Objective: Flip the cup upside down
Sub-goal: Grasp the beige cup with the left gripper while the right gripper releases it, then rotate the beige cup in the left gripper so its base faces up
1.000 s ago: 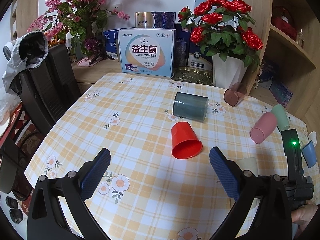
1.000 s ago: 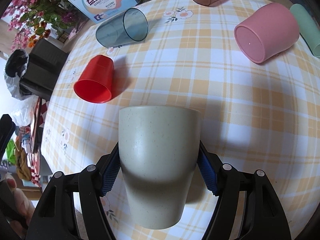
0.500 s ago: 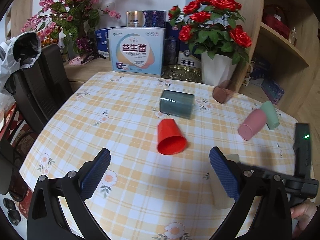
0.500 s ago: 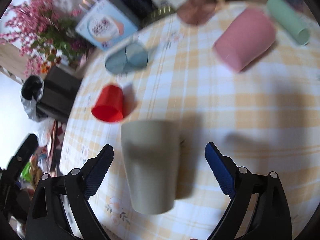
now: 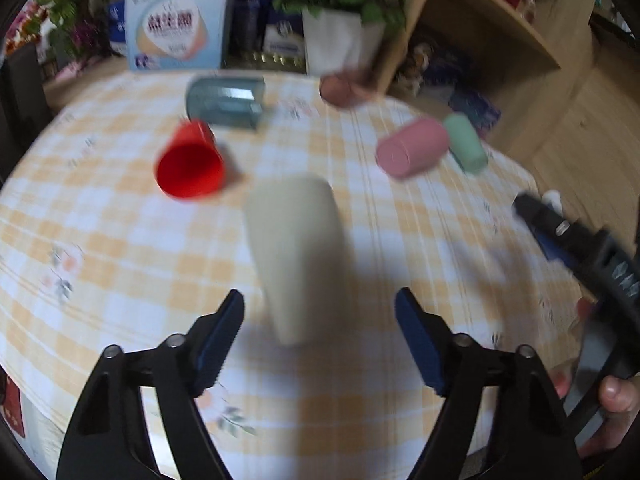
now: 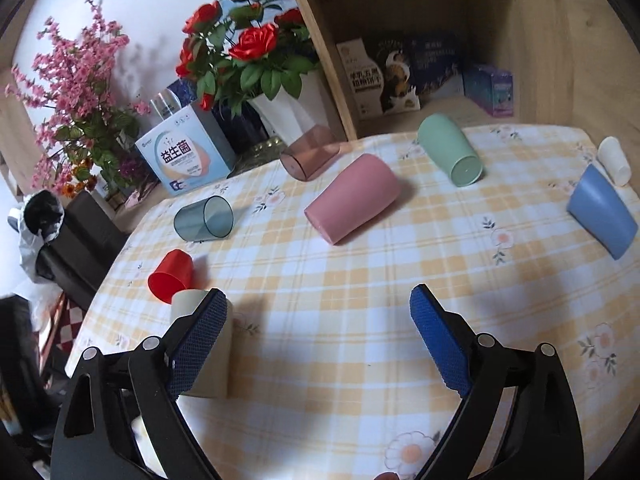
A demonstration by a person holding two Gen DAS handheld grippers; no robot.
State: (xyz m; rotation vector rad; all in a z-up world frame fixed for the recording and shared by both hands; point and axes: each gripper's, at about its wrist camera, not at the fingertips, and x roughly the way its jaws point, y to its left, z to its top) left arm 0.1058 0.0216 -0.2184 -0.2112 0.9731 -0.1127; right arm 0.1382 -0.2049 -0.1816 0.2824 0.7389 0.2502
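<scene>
Released since a second ago: right gripper [image 6: 316, 336] fingers now wide apart, beige cup [image 5: 294, 256] standing upside down on the checked tablecloth [image 6: 360, 280], between the spread fingers of the left gripper [image 5: 320, 336], untouched. Farther out, red cup [image 5: 188, 164], grey cup [image 5: 226, 102], pink cup [image 6: 352, 200], green cup [image 6: 450, 154], blue cup [image 6: 602, 212] lying on sides. Beyond: rose vase [image 6: 288, 108], wooden shelf [image 6: 440, 104].

cup [image 5: 295, 256] on table [image 5: 400, 256] — behind it, tumbler [image 5: 226, 102]
</scene>
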